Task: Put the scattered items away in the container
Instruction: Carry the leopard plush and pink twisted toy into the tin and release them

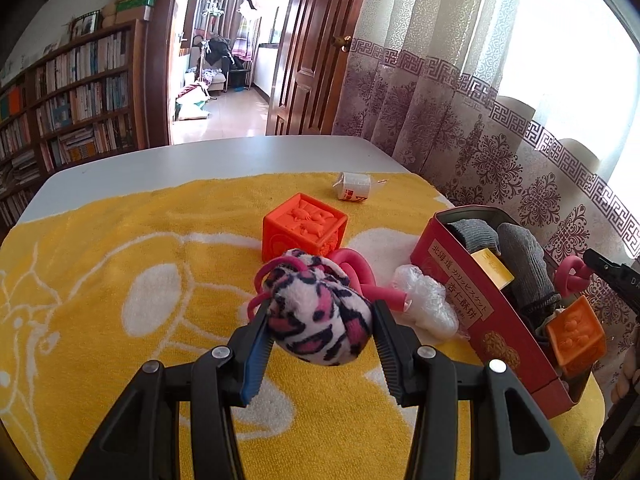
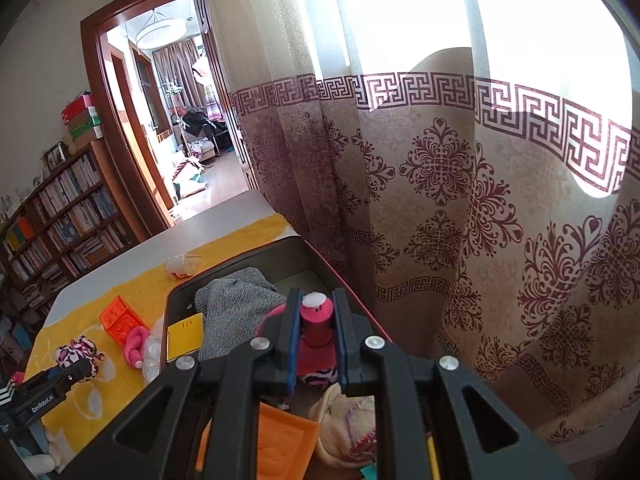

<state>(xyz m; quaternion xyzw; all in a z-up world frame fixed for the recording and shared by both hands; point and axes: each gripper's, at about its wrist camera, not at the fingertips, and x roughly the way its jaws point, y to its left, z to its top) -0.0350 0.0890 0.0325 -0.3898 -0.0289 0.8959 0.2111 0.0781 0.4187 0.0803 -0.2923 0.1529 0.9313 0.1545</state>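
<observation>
Left wrist view — left gripper (image 1: 320,330) clamps a leopard pouch (image 1: 318,312); cube (image 1: 304,232), pink foam tube (image 1: 360,276), plastic wad (image 1: 426,304) before tin (image 1: 448,276) — right gripper (image 2: 316,320) pinches pink roller (image 2: 318,320).

My left tongs (image 1: 320,320) grip a leopard-print plush ball (image 1: 318,312) above the yellow towel (image 1: 120,280). An orange cube (image 1: 303,229) sits beyond it, and the red tin (image 1: 460,292) on the right holds grey socks (image 1: 520,264).

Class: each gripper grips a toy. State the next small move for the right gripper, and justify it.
Probably open the right gripper: it is shut on a pink foam roller already above the red tin, so release should drop it in beside the grey sock.
</observation>
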